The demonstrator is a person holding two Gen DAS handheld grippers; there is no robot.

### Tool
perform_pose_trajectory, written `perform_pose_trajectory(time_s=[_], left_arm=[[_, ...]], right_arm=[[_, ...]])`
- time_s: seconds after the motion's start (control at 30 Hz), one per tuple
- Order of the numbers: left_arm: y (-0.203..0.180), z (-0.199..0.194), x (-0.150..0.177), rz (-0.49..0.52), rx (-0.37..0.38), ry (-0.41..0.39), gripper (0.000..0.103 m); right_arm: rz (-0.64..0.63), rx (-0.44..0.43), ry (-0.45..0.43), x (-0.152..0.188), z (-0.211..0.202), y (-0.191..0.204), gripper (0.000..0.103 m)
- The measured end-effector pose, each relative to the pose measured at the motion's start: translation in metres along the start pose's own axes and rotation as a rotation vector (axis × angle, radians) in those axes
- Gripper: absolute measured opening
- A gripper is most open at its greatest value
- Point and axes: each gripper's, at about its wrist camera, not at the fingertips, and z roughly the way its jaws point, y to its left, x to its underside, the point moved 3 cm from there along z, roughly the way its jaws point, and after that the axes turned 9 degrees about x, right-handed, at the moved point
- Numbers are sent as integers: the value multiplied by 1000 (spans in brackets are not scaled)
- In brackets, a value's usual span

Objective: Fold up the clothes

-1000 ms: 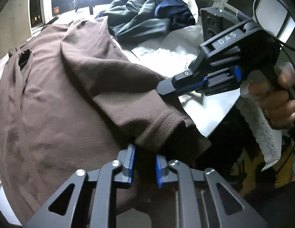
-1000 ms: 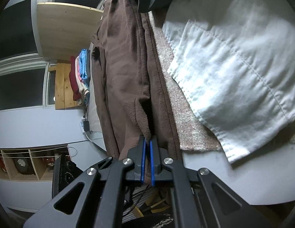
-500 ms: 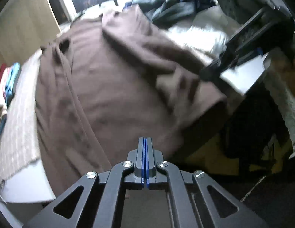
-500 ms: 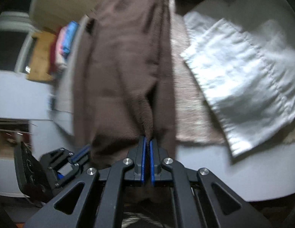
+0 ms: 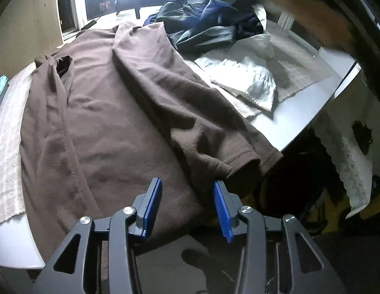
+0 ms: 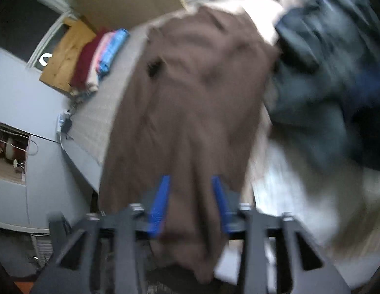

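A brown fleece garment (image 5: 111, 122) lies spread on the table with its right sleeve (image 5: 190, 112) folded over the body, the cuff near the table's front edge. My left gripper (image 5: 187, 191) is open and empty just in front of the garment's hem, close to the cuff. In the blurred right wrist view the same garment (image 6: 194, 103) hangs over the table edge, and my right gripper (image 6: 191, 188) is open above its lower part, holding nothing.
A white shirt (image 5: 251, 78) lies to the right of the garment on a beige towel (image 5: 295, 68). A dark blue clothes pile (image 5: 209, 17) sits at the back. Folded clothes (image 6: 101, 56) are stacked on a wooden shelf at left. The table edge (image 5: 312, 122) drops off right.
Both grippers have opened and let go of the brown garment. The right gripper has pulled back and swung, so its view is blurred. The sleeve now rests folded on the body.
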Motion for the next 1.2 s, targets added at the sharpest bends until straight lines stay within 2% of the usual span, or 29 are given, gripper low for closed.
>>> perform_pose_trajectory(time_s=[0.07,0.13,0.3,0.4,0.47,0.5,0.53,0.57,0.63,0.7,0.73,0.9,1.0,1.13,1.17,1.2], left_arm=[[1,-2,0,-18,15,-7,41],[3,-5,0,-41,31,-16,42],[8,-14,6,-101,60,-29,52],[10,-18,5,-133,96,-46,56],[10,-20,3,-144,116,-57,57],[10,-20,2,-145,129,-63,59],[10,-18,0,-140,134,-65,61],[10,-13,-1,-130,126,-58,61],[13,2,-3,-122,103,-17,53],[16,16,-2,-122,118,6,10],[16,19,-1,-124,136,11,8],[2,-12,4,-68,73,-41,6],[-10,-29,6,-29,15,-72,4],[-2,-3,11,-14,-115,22,10],[2,1,14,-15,-159,44,13],[6,-3,16,-14,-192,45,21]], right_arm=[[-70,44,-10,-37,18,7,44],[-132,141,26,-69,45,23,44],[-245,358,205,-90,111,22,44],[-281,408,245,-88,123,14,42],[-277,398,244,-86,121,6,28],[-273,390,242,-86,120,3,15],[-267,380,242,-85,119,-1,10],[-260,369,243,-84,119,-5,10],[-250,349,243,-81,118,-11,9],[-241,331,233,-79,115,-16,8],[-236,321,227,-78,113,-18,7],[-200,246,149,-76,85,-32,4],[-178,163,102,-74,72,-41,5],[-165,146,122,-71,82,-49,10],[-151,139,117,-71,79,-52,10],[-142,120,88,-69,69,-55,12]])
